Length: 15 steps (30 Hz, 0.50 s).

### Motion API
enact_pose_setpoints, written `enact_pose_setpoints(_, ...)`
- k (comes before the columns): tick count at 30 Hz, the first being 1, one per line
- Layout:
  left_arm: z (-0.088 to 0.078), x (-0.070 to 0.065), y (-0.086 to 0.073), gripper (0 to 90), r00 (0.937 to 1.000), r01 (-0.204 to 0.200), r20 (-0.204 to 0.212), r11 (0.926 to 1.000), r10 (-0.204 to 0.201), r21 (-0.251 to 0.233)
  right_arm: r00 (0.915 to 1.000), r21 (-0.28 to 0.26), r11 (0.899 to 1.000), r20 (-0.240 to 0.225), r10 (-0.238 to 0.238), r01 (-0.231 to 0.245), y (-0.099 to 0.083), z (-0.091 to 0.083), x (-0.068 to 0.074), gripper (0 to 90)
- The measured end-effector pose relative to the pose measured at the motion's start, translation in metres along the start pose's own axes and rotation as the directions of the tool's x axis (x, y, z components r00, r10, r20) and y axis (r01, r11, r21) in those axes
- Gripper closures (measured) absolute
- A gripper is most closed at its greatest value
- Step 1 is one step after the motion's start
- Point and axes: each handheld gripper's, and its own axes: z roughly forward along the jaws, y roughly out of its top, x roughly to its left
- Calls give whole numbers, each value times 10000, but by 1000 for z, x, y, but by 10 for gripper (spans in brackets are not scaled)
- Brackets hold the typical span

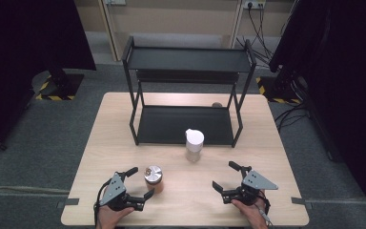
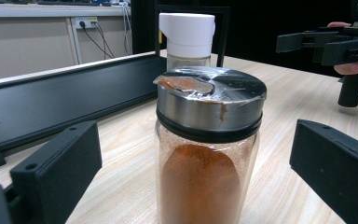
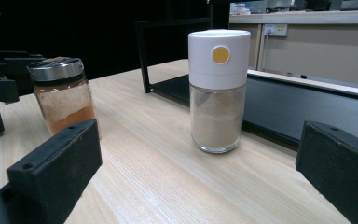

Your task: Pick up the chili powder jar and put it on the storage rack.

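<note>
A glass jar of orange-red spice with a steel lid [image 1: 153, 178] [image 2: 209, 144] [image 3: 65, 95] stands upright on the wooden table [image 1: 124, 143]. My left gripper [image 1: 140, 182] [image 2: 196, 175] is open around it, one jaw on each side and neither pad touching the glass. A taller shaker with a white cap and pale powder [image 1: 194, 144] [image 3: 218, 88] [image 2: 186, 39] stands further in, near the rack's front. My right gripper [image 1: 225, 176] [image 3: 200, 172] is open at the near right with nothing between its jaws, pointing at the white shaker from a distance.
A black two-tier metal rack [image 1: 186, 95] takes up the far half of the table; a small brown object [image 1: 216, 104] lies behind its lower shelf. Bare tabletop lies between the two grippers. Black stands flank the table on the floor.
</note>
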Motion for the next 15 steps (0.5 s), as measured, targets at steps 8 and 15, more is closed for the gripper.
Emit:
enact_pose_setpoints(8,1,-1,0,15,10000,-23,11,10000,23,28,10000,-2,10000,-27,70,-70,0,0,0,5)
enact_pose_setpoints(15,1,-1,0,15,10000,-16,3,10000,16,36,9999,-3,9999,-74,130,-130,-1,1,0,4)
